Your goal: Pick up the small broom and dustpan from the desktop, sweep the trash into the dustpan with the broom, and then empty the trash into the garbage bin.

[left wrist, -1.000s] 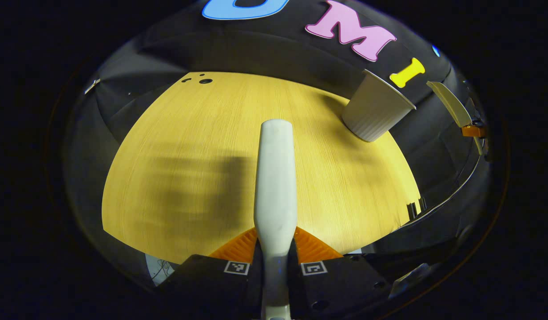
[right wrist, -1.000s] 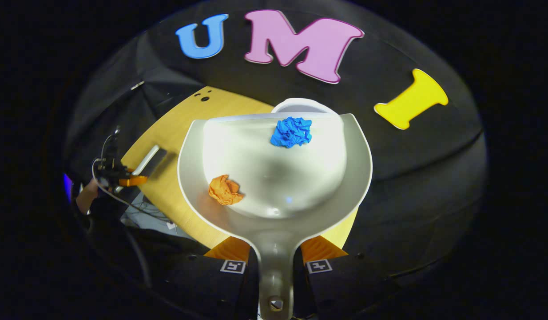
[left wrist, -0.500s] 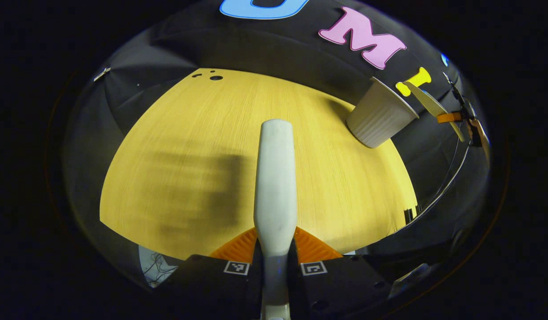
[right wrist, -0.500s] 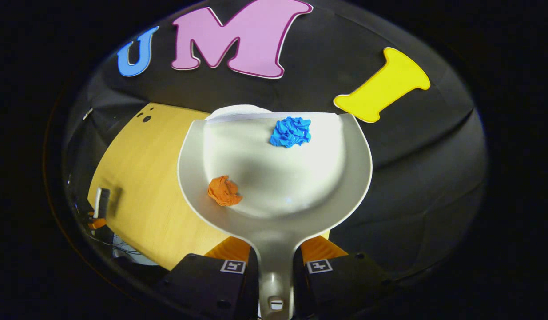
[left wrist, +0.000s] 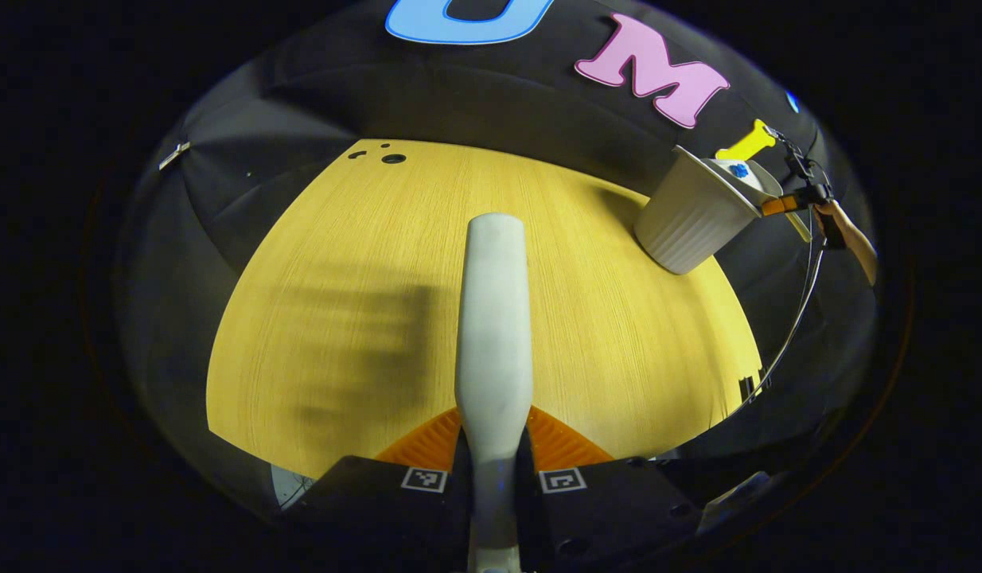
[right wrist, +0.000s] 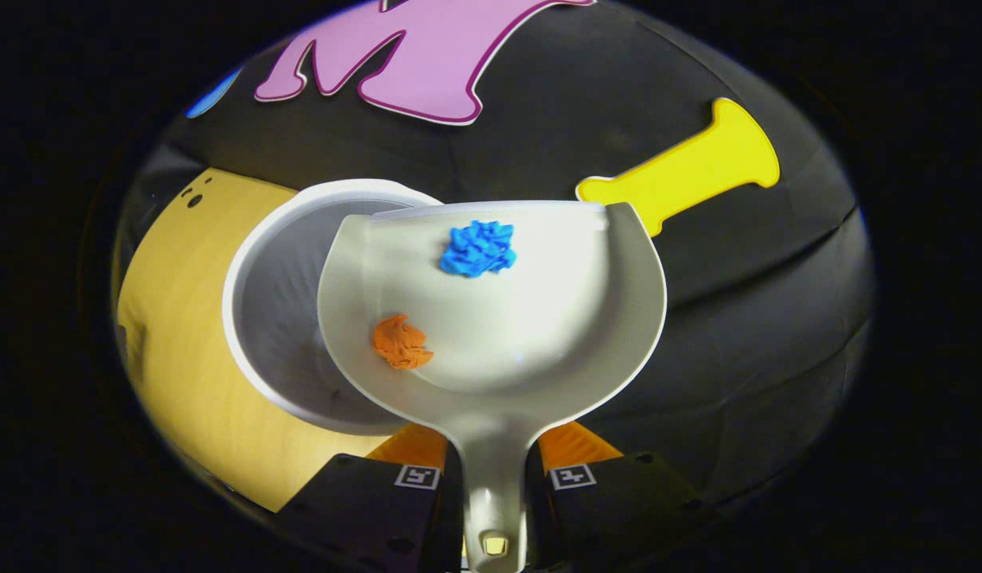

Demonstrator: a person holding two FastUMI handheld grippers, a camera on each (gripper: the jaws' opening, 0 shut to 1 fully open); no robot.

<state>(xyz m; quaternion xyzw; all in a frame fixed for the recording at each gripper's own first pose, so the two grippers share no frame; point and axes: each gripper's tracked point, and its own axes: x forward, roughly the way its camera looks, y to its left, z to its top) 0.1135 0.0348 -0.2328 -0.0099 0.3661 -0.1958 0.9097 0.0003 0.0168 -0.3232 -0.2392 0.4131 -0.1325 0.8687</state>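
My right gripper (right wrist: 492, 454), clenched on the dustpan (right wrist: 531, 350) handle, has swung it over the bin (right wrist: 276, 318), now ahead-left; blue wad (right wrist: 477, 248) slid left, orange wad (right wrist: 400, 342) stayed. Left gripper (left wrist: 492, 446) still grips the broom (left wrist: 495, 318) above the worktop (left wrist: 340, 263).

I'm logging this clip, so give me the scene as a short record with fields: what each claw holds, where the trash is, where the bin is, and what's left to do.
left claw: shut on the broom handle, held above the wooden desktop
right claw: shut on the dustpan handle
dustpan: held over the garbage bin, partly covering its opening
trash: blue paper wad and orange paper wad, both in the dustpan
garbage bin: white, ribbed, at the desktop's far edge
remaining: tip the wads into the bin
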